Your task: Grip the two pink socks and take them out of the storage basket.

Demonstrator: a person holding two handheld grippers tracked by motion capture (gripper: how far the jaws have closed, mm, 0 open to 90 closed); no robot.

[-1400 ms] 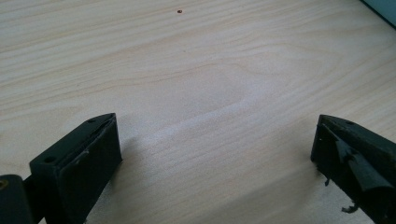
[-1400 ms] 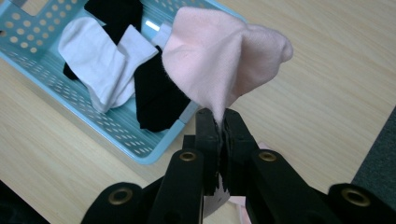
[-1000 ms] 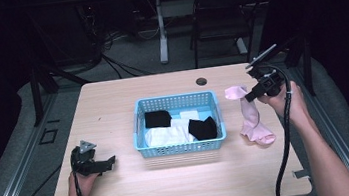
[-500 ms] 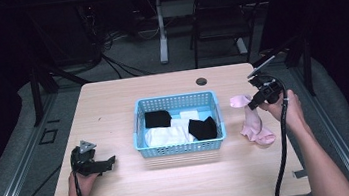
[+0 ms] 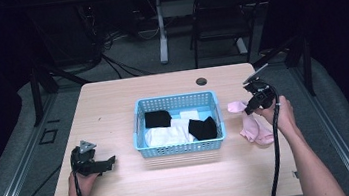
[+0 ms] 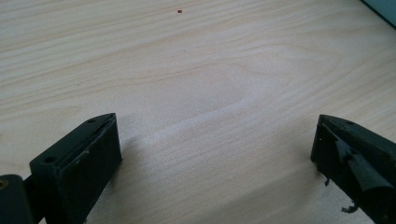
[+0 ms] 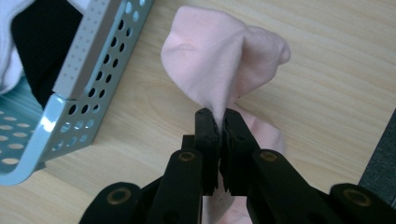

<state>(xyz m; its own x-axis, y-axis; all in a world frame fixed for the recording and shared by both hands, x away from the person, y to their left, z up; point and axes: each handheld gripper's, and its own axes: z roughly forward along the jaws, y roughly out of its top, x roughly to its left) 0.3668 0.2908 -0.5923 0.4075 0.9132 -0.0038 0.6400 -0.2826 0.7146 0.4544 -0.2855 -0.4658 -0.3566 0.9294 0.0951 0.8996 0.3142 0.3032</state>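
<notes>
Currently a pink sock (image 7: 219,70) is pinched between the right gripper (image 5: 256,99) jaws, just right of the blue basket (image 5: 141,132) (the sock's long axis trails toward the person). The left gripper (image 5: 101,163) is held over bare counter (image 6: 196,70), jaws spread, well left of the basket.

Table (image 5: 113,105) brightly lit, surroundings dark, slightly soft

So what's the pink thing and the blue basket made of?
The pink sock looks like soft knit cloth, matte: it folds and bunches where the right gripper pinches it. The blue basket looks like hard, slightly shiny plastic, with rows of moulded holes.
</notes>
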